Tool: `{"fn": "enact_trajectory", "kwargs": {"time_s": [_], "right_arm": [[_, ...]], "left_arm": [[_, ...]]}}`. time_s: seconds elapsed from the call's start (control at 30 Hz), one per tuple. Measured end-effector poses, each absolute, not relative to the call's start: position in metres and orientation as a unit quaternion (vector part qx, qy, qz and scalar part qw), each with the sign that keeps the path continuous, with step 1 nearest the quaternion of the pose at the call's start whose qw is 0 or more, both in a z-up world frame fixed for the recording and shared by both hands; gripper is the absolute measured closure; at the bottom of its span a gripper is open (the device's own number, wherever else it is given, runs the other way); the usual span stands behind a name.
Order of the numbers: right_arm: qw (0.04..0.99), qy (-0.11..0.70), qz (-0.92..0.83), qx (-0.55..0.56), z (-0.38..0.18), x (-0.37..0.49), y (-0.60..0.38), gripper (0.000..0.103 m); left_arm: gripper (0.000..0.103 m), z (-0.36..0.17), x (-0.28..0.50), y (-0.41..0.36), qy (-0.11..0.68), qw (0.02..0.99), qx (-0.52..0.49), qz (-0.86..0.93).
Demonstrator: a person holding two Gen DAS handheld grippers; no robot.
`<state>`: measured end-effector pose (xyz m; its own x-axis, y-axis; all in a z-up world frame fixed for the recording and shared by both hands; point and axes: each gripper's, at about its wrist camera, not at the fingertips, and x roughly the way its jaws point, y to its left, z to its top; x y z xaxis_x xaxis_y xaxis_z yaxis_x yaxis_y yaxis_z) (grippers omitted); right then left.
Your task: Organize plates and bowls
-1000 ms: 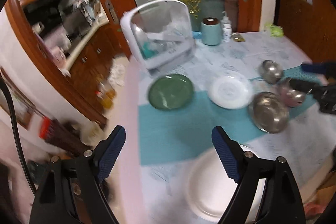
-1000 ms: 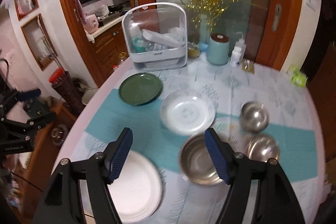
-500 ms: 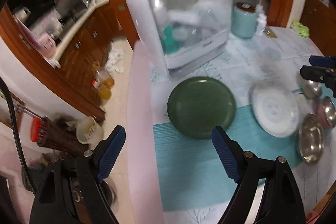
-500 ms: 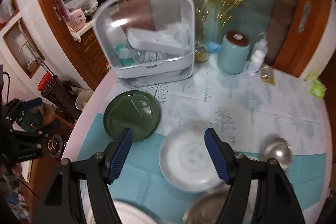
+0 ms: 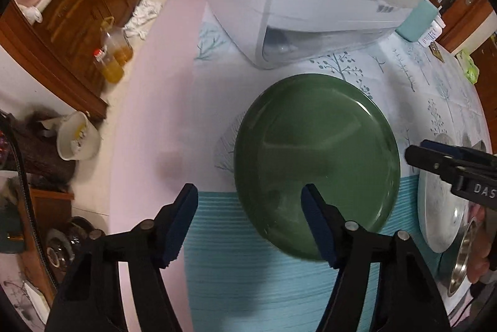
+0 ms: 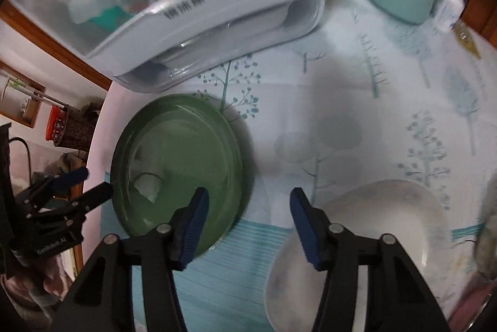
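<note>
Hovering with jaws apart, the left gripper (image 5: 248,221) and right gripper (image 6: 248,220) flank the green plate (image 5: 316,164); the right gripper's body reads "DAS".

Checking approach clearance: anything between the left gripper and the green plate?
Nothing visible. The left gripper is open at the green plate's near-left rim, with only bare teal mat beneath. The white plate and right gripper sit off to the right.

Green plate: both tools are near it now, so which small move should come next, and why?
Probably ease the left tool forward and down so its open fingers straddle the near rim of the green plate. One finger already overlaps that rim, and nothing is gripped yet. The right tool is also open beside it.
</note>
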<state>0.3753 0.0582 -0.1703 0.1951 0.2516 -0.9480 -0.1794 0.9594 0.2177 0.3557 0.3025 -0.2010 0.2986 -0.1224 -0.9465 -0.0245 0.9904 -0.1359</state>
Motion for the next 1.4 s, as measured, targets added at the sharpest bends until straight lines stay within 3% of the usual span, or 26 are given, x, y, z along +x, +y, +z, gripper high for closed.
{"fn": "enact_trajectory", "kwargs": {"time_s": [0.1,0.27,0.43,0.57,0.77,1.4], "right_arm": [[0.770,0.623,0.136,0.020,-0.180,0.380,0.064,0.052],[0.759,0.635,0.146,0.021,-0.194,0.385,0.071,0.066],[0.754,0.638,0.154,0.015,-0.201,0.383,0.076,0.070],[0.750,0.638,0.174,0.008,-0.205,0.378,0.082,0.085],[0.760,0.630,0.161,-0.011,-0.206,0.368,0.089,0.085],[0.766,0.615,0.187,0.020,-0.135,0.257,0.058,0.089]], "left_arm": [[0.039,-0.212,0.361,0.304,0.595,0.798,-0.083,-0.041],[0.051,-0.231,0.369,0.307,0.609,0.781,-0.124,-0.055],[0.063,-0.234,0.369,0.311,0.607,0.777,-0.151,-0.063],[0.072,-0.236,0.369,0.311,0.603,0.777,-0.173,-0.062],[0.089,-0.234,0.361,0.317,0.607,0.775,-0.166,-0.056],[0.089,-0.154,0.221,0.285,0.594,0.785,-0.157,-0.083]]}}
